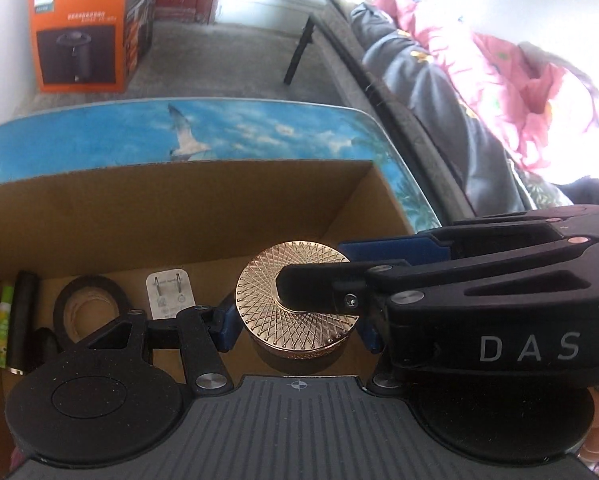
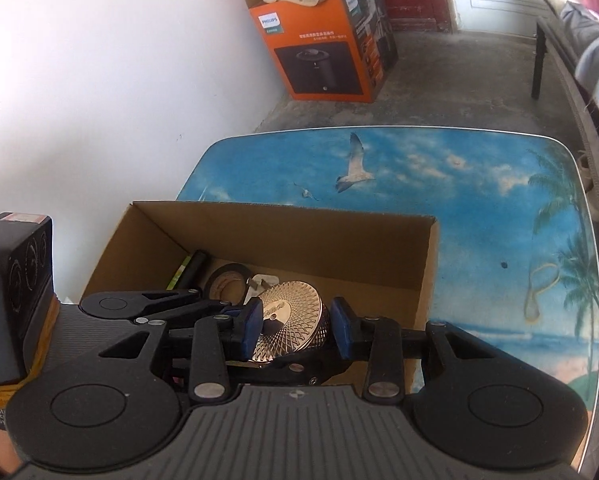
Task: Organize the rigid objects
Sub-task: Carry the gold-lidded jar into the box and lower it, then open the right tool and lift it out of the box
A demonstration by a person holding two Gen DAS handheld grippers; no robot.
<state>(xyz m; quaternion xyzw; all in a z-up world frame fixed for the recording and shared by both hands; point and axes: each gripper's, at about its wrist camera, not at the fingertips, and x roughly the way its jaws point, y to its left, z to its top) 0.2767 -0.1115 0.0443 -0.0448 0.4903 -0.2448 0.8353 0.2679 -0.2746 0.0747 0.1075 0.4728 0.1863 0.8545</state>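
An open cardboard box (image 2: 427, 256) on the sky-printed table (image 2: 479, 184) holds, along its floor, a green tube (image 1: 2, 320), a black cylinder (image 1: 21, 316), a tape roll (image 1: 85, 300) and a white plug (image 1: 169, 294), with a gold tin (image 1: 291, 288) in it at the right end. The tin's patterned lid faces up in the left view, its axis roughly upright, though it looks tilted in the right view. The left tool (image 1: 295, 320) is set narrowly with its blue pads at the tin's sides, and the right tool (image 2: 297, 320) brackets the same tin; whether either truly grips it cannot be told.
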